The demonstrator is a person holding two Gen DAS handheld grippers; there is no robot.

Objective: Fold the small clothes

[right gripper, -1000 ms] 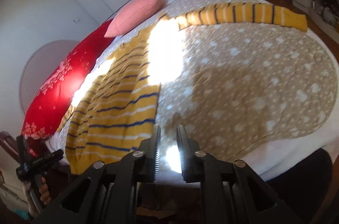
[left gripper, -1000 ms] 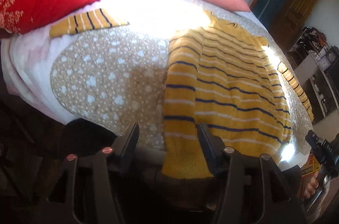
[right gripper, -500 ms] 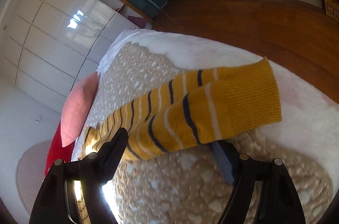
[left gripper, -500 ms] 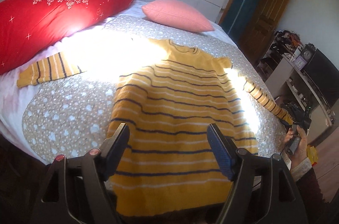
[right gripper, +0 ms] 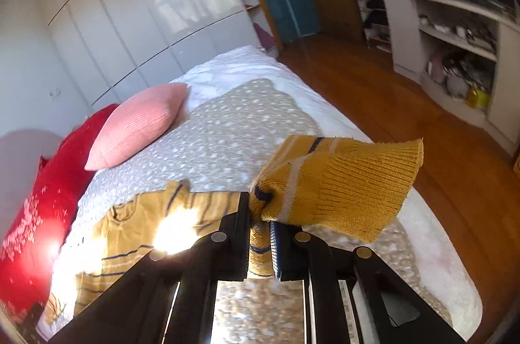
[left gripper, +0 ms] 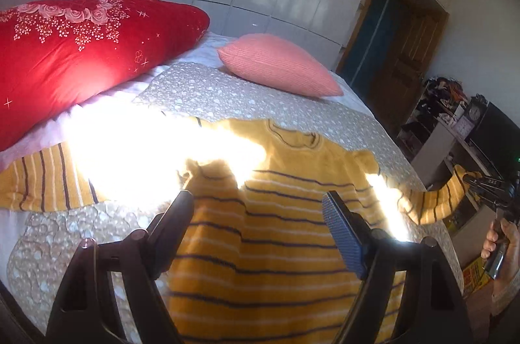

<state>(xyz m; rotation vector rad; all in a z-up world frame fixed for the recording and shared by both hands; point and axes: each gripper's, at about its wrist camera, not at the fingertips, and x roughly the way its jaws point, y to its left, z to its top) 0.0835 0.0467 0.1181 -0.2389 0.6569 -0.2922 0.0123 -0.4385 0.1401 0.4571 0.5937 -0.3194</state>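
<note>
A: Sweater [left gripper: 260, 246]: mustard rib knit, thin navy and white stripes, spread flat on dotted beige quilt [left gripper: 227, 90] atop bed.
B: Left to right?
A: Red satin pillow [left gripper: 81, 51], floral print; left sleeve [left gripper: 42, 181] lying flat; pink ribbed cushion [left gripper: 276, 64], plump oval.
B: Tongs?
A: Left gripper [left gripper: 256, 204]: jaws just widened, spread above sweater body, nothing between. Right gripper [right gripper: 260, 214]: jaws just closed, clamped on right sleeve [right gripper: 338, 181], cuff raised off quilt, flaring past the tips.
</note>
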